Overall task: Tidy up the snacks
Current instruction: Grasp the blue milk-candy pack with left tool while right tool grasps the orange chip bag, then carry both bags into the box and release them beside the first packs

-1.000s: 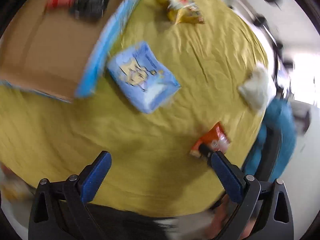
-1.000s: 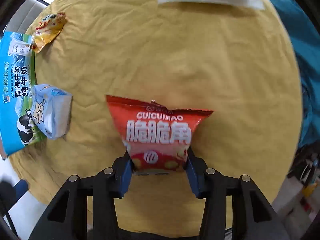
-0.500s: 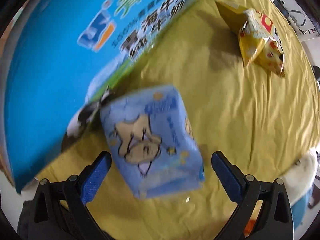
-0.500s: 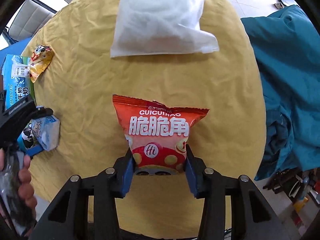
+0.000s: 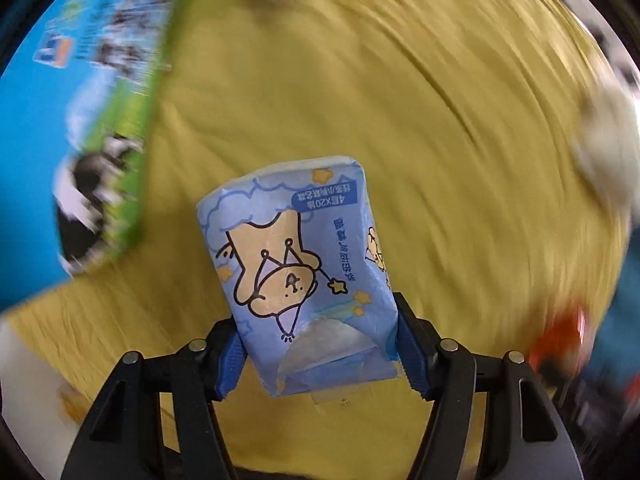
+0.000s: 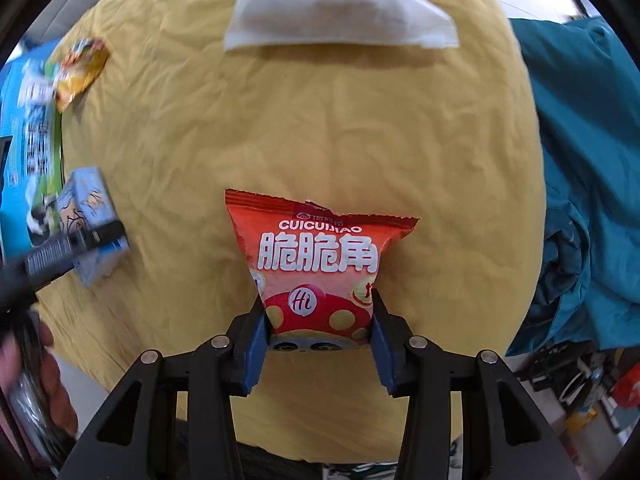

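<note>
The left claw point(image 5: 320, 354) is clamped on the blue pack point(image 5: 298, 276), just beside the box point(image 5: 72, 128) at nine o'clock. The right claw point(image 6: 318, 346) pinches the red bag point(image 6: 318, 264) over mid-desk point(image 6: 280, 128). Both loads are soft, so each should probably be carried gently and let go only once inside the box.

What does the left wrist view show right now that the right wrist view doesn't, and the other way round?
Only the left wrist: the left gripper with its jaws shut on the blue tissue pack, print upside down.

Only the right wrist: the right gripper clamped on the red snack bag, sharp, plus the teal cloth and a hand.

Both: the yellow tablecloth, the blue milk carton box, the white bag, and the tissue pack.
</note>
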### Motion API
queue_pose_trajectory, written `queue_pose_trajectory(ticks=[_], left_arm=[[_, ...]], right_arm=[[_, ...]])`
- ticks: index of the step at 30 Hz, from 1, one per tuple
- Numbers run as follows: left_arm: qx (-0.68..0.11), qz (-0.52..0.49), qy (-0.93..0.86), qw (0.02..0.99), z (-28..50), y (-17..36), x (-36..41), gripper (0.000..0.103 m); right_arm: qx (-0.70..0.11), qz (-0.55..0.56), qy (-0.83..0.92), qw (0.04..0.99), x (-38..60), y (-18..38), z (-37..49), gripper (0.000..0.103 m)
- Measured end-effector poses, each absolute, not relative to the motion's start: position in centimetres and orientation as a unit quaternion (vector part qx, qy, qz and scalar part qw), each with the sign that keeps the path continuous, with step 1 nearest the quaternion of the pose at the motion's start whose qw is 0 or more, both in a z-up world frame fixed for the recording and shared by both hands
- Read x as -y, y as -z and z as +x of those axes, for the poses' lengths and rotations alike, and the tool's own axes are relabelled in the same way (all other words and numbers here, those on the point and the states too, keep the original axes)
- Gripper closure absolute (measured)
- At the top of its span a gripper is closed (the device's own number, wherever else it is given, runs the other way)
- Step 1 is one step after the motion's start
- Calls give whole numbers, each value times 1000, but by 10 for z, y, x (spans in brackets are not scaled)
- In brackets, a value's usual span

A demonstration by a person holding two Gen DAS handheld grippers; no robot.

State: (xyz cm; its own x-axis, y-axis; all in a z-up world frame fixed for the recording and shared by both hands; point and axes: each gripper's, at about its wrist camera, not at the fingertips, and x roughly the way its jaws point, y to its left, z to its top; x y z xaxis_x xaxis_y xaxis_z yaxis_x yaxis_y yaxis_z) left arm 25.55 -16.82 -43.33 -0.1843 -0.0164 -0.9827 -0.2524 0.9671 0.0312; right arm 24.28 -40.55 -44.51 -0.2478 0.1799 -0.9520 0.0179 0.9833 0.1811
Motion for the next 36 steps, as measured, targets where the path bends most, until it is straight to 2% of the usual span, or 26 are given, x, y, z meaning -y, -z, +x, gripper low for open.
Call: queue_pose_trajectory(ticks=[4, 6, 11, 14, 16, 17, 18, 20, 22, 30, 36], left_arm=[[-795, 3, -12, 607, 218, 441, 200, 38], [-795, 29, -3, 606, 207, 447, 204, 37], [-770, -28, -25, 637, 202, 442, 188, 36], [-768, -57, -28, 637, 200, 442, 179, 35], [-762, -75, -36, 642, 200, 440, 174, 36], [-760, -81, -39, 644, 204, 440, 170, 45], [-758, -82, -40, 645, 211, 440, 160, 48], [-752, -73, -45, 653, 217, 434, 158, 56], [-745, -58, -38, 663, 220, 426, 159, 59], [-695, 37, -10, 718, 216, 361, 183, 59], [-657, 34, 17, 752, 218, 290, 171, 59]], right_arm=[[-790, 48, -75, 606, 397, 454, 238, 51], [-788, 54, -71, 609, 399, 456, 238, 40], [-775, 84, -61, 623, 411, 456, 234, 28], [-777, 92, -53, 621, 413, 462, 236, 28], [-780, 99, -47, 616, 414, 468, 240, 30], [-783, 95, -42, 614, 416, 471, 238, 42], [-783, 87, -37, 615, 415, 472, 237, 55], [-780, 85, -34, 620, 416, 472, 230, 55], [-774, 84, -31, 627, 417, 467, 226, 56], [-747, 100, -37, 657, 406, 426, 209, 57], [-715, 91, -49, 691, 383, 375, 210, 58]])
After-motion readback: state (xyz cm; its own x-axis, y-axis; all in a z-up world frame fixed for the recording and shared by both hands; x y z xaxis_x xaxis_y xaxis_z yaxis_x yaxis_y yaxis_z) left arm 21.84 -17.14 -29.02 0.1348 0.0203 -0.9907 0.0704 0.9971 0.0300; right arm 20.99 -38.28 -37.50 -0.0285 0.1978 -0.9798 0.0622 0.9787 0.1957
